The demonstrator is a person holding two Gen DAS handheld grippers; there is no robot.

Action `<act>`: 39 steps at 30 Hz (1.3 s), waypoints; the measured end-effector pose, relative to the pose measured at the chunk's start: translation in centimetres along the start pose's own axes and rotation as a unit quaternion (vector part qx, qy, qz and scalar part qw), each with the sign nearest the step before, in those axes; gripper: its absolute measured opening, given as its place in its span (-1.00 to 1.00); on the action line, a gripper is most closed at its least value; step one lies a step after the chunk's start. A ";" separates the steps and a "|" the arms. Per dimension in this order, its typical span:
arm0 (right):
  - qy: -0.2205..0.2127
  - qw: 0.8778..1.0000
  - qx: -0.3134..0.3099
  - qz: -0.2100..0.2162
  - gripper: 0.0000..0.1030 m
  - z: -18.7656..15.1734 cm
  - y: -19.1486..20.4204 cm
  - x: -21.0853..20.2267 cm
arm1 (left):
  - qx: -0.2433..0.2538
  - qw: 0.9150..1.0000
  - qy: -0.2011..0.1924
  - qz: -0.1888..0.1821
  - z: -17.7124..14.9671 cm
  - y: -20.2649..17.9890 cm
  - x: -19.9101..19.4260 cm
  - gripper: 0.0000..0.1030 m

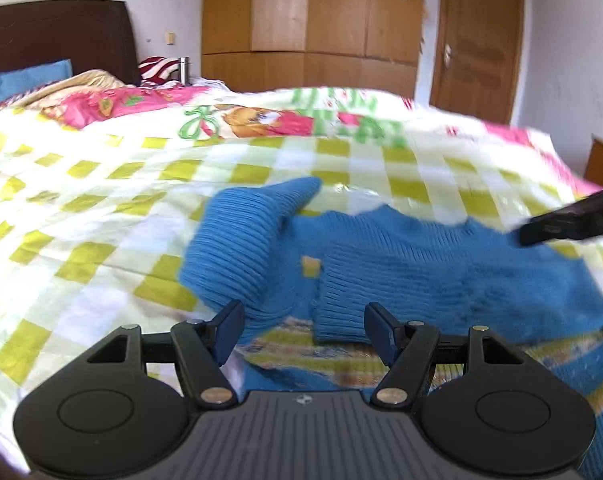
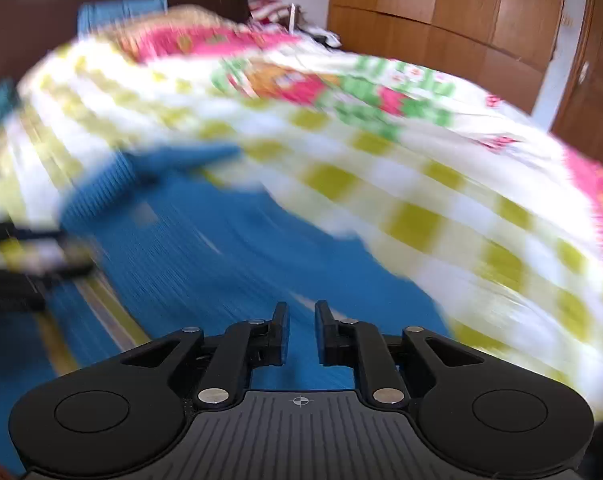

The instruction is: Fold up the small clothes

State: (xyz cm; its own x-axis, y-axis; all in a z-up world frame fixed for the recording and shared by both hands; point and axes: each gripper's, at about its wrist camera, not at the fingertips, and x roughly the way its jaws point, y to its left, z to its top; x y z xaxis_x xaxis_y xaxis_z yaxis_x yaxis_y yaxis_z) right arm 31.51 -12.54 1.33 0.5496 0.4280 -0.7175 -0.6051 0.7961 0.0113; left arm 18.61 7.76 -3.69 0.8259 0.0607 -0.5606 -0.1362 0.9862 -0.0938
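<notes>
A small blue knit sweater [image 1: 401, 256] with a patterned band lies on the checked bedspread [image 1: 101, 208]. One ribbed sleeve [image 1: 241, 236] is folded across its body. My left gripper [image 1: 303, 330] is open and empty, just above the sweater's near part. The right gripper's tip [image 1: 573, 216] shows at the right edge over the sweater. In the blurred right wrist view, my right gripper [image 2: 301, 330] hovers over the blue sweater [image 2: 229, 248], jaws narrowly apart with nothing between them. The left gripper [image 2: 25, 268] shows blurred at the left.
The bed carries a green-and-white checked cover with a pink cartoon print [image 1: 253, 118]. A blue pillow [image 1: 21, 80] and dark headboard [image 1: 57, 36] are at the far left. Wooden wardrobes [image 1: 313, 24] and a door [image 1: 477, 40] stand behind.
</notes>
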 end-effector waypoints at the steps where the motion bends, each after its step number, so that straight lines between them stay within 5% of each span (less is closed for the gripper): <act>1: 0.001 1.000 0.013 0.022 -0.60 1.1 0.9 0.6 | -0.006 1.000 0.001 -0.002 -0.2 0.5 0.1 0.54; 6: 0.004 0.997 -0.013 0.078 -0.60 8.3 7.7 5.5 | -0.020 0.999 0.011 -0.024 -1.2 2.1 0.6 0.54; 9: 0.039 0.994 -0.036 0.090 -0.52 12.5 11.7 10.0 | -0.031 0.999 0.013 -0.040 -1.4 2.8 0.9 0.54; 14: 0.141 0.982 -0.099 0.076 -0.31 14.3 17.6 17.0 | -0.062 0.996 0.019 -0.055 -1.7 4.7 1.3 0.54; 18: 0.167 0.977 -0.132 0.030 -0.86 13.0 19.2 20.1 | -0.081 0.995 0.017 -0.056 -1.7 5.8 1.5 0.54; 20: 0.149 0.981 -0.117 0.047 -0.88 13.0 18.9 18.9 | -0.087 0.995 0.013 -0.054 -1.7 6.0 1.5 0.54; 24: 0.028 0.993 -0.010 0.111 -0.89 13.8 14.7 11.0 | -0.088 0.995 0.004 -0.051 -1.7 5.8 1.2 0.54; 28: -0.100 0.980 0.136 0.103 -0.77 9.2 6.1 2.4 | -0.055 0.997 -0.004 -0.053 -1.7 4.1 1.0 0.54; 30: -0.102 0.974 0.193 0.056 -0.73 4.8 1.8 0.4 | -0.031 0.998 -0.005 -0.059 -1.9 3.1 1.0 0.54; 33: -0.044 0.969 0.237 -0.048 -0.72 -1.5 -2.9 -0.8 | 0.000 0.998 0.000 -0.063 -2.3 1.7 1.1 0.54; 35: -0.018 0.963 0.261 -0.070 -0.72 -4.3 -4.5 -1.6 | 0.016 0.998 -0.001 -0.062 -2.4 1.0 1.1 0.54; 39: -0.046 0.977 0.187 -0.087 -0.69 -3.1 -1.9 -2.5 | 0.034 0.998 0.004 -0.054 -2.7 0.0 1.3 0.54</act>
State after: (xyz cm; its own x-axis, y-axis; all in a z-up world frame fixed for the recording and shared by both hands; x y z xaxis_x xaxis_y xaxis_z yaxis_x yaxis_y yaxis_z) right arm 29.46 -16.41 0.96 0.6859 0.2944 -0.6655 -0.2539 0.9539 0.1603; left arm 18.17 7.44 -6.65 0.8298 -0.0481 -0.5559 -0.0079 0.9952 -0.0980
